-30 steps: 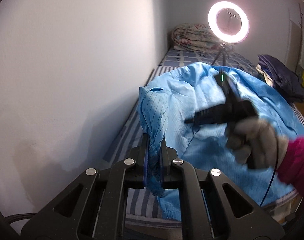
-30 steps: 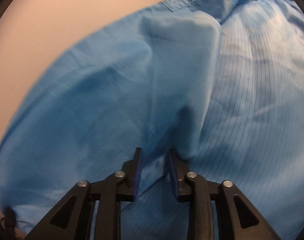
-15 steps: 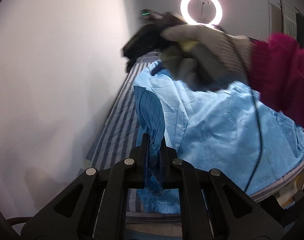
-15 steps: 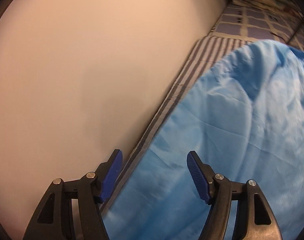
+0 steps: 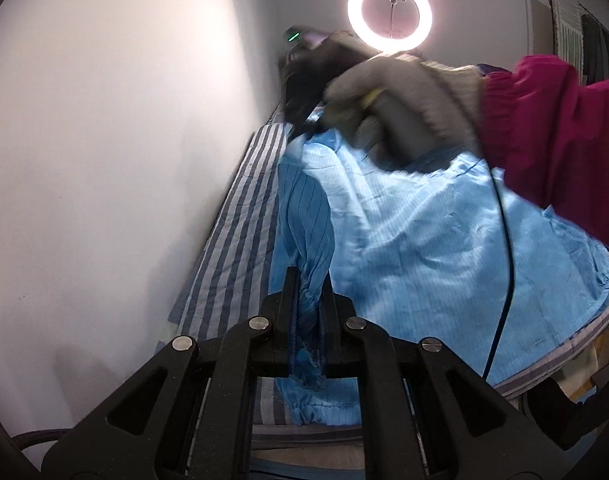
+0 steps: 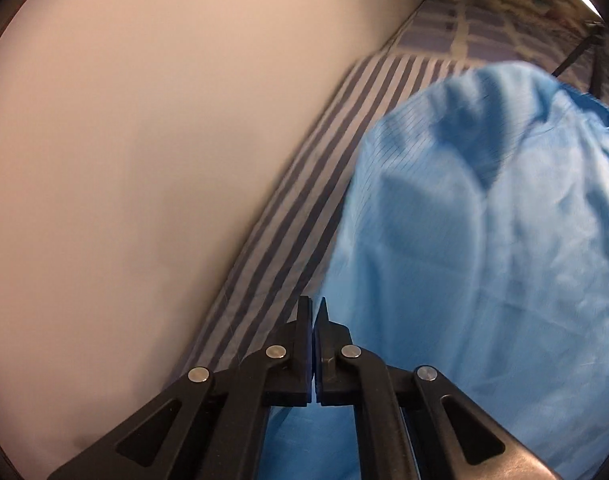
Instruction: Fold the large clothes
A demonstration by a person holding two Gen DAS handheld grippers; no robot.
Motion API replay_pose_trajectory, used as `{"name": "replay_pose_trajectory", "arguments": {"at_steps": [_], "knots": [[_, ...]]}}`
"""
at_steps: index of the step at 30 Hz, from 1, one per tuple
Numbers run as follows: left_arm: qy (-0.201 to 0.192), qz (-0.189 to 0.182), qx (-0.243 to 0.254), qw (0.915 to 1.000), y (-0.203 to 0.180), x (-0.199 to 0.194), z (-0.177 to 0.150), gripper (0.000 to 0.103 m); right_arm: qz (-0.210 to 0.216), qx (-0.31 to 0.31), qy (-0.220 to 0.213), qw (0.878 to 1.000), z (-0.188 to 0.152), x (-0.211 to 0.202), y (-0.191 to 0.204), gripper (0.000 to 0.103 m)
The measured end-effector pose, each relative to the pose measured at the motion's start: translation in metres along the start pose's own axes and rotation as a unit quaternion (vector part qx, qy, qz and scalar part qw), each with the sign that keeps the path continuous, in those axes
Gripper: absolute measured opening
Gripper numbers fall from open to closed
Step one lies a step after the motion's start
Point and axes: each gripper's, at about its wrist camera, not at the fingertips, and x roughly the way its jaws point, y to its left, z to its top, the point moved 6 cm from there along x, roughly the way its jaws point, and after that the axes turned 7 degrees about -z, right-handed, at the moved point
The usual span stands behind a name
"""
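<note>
While your left gripper (image 5: 309,312) pinches a bunched edge of the blue garment (image 5: 424,248) on the striped bed (image 5: 232,248), your right gripper (image 6: 313,344) sits closed and empty beside it; tugging one-handed risks dragging the cloth askew.

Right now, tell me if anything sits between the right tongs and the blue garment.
Nothing visible does. The right tongs are shut and empty, with the garment just beside them on the striped sheet.
</note>
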Motion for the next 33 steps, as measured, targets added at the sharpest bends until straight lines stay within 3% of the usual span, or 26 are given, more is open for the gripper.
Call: {"name": "replay_pose_trajectory", "arguments": {"at_steps": [3,8,9,12,13,16,18,19,20,22,25,30,31,32,33], "knots": [[-0.001,-0.016,0.006,0.9998,-0.009,-0.003,0.000,0.006,0.021,0.027,-0.031,0.999,-0.006,-0.039,-0.032,0.000],[0.017,-0.072,0.030,0.9968,-0.046,-0.007,-0.007,0.006,0.031,0.074,-0.049,0.996,-0.054,-0.079,-0.101,0.000],[0.027,-0.091,0.030,0.9950,-0.054,-0.008,-0.010,0.011,0.029,0.088,-0.048,0.995,-0.066,-0.080,-0.118,0.000],[0.052,-0.153,0.006,0.9868,-0.069,-0.013,-0.019,0.042,0.019,0.120,-0.034,0.992,-0.101,-0.070,-0.162,0.000],[0.053,-0.166,-0.006,0.9846,-0.070,-0.016,-0.020,0.047,0.019,0.133,-0.022,0.991,-0.114,-0.061,-0.174,0.000],[0.057,-0.182,-0.042,0.9807,-0.063,-0.016,-0.020,0.047,-0.010,0.143,0.013,0.990,-0.145,-0.047,-0.202,0.002],[0.066,-0.181,-0.076,0.9783,-0.052,-0.009,-0.021,0.047,-0.030,0.129,0.026,0.991,-0.158,-0.042,-0.210,0.005],[0.078,-0.184,-0.100,0.9748,-0.047,-0.001,-0.022,0.047,-0.031,0.127,0.031,0.991,-0.162,-0.040,-0.213,0.012],[0.091,-0.189,-0.124,0.9698,-0.044,0.009,-0.026,0.047,-0.024,0.125,0.032,0.991,-0.168,-0.042,-0.212,0.024],[0.117,-0.202,-0.170,0.9574,-0.035,0.025,-0.035,0.047,-0.017,0.114,0.031,0.993,-0.176,-0.047,-0.207,0.032],[0.148,-0.221,-0.223,0.9378,-0.032,0.049,-0.050,0.047,-0.009,0.077,0.042,0.996,-0.186,-0.041,-0.204,0.032],[0.180,-0.204,-0.234,0.9334,-0.036,0.088,-0.064,0.047,0.002,0.062,0.052,0.997,-0.200,-0.036,-0.192,0.025],[0.182,-0.207,-0.245,0.9297,-0.036,0.095,-0.065,0.039,0.012,0.063,0.056,0.996,-0.202,-0.035,-0.189,0.018],[0.184,-0.214,-0.252,0.9255,-0.036,0.100,-0.065,0.024,0.023,0.061,0.061,0.996,-0.204,-0.033,-0.185,0.009],[0.192,-0.213,-0.253,0.9238,-0.036,0.107,-0.066,0.000,0.027,0.059,0.064,0.996,-0.209,-0.030,-0.183,0.004]]}}
